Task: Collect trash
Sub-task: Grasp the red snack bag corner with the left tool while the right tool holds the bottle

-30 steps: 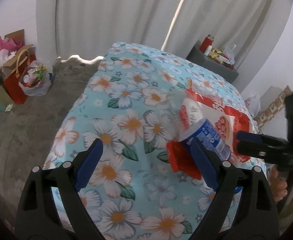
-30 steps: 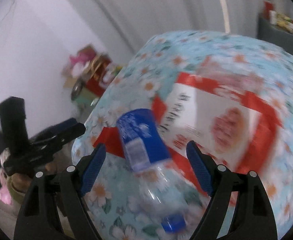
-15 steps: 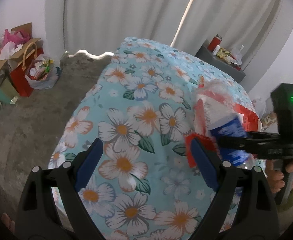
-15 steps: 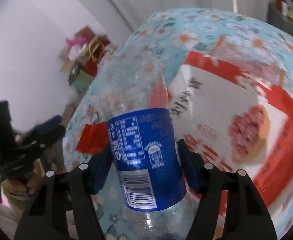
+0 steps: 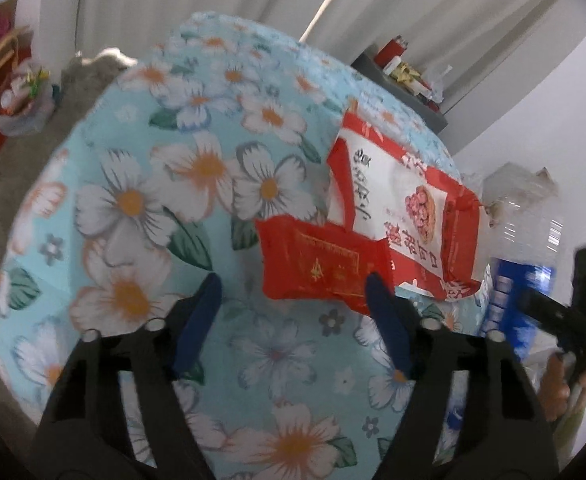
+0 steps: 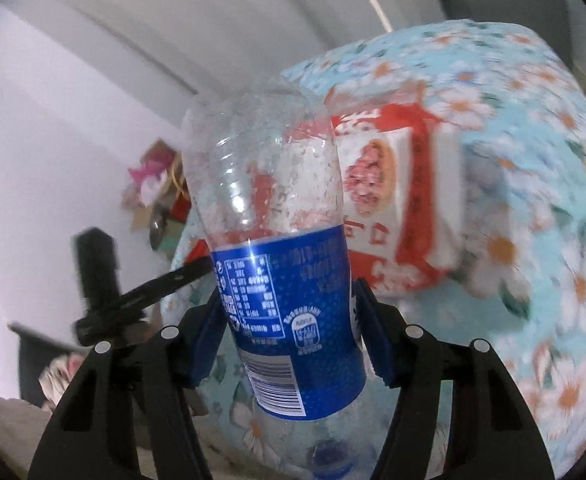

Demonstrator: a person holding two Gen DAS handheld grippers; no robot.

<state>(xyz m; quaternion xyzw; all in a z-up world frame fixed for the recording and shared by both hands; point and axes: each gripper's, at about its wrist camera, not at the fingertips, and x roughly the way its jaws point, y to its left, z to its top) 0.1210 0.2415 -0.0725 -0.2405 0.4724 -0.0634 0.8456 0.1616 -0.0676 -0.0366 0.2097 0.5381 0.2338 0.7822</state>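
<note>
Plastic bottle (image 6: 289, 280) sits squeezed in the right tongs (image 6: 289, 328). Left tongs (image 5: 293, 320) are closing, nothing gripped, red wrapper (image 5: 321, 268) just ahead.

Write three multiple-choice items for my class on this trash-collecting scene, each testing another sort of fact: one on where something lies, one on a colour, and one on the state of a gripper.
1. Where does the small red packet lie?
A. On the floral cloth, overlapping the near corner of the red-and-white snack bag
B. On the grey shelf by the curtain
C. Inside the red gift bag on the floor

2. What colour is the label on the plastic bottle?
A. Green
B. Blue
C. Yellow

3. What is the state of the right gripper?
A. Open over bare cloth
B. Shut on nothing
C. Shut on the bottle

Answers:
1. A: the left wrist view shows the packet on the cloth, its edge over the bag's corner.
2. B: the label band is blue with white print.
3. C: both pads of the jaws press the label's sides, and the bottle is lifted off the cloth.
</note>
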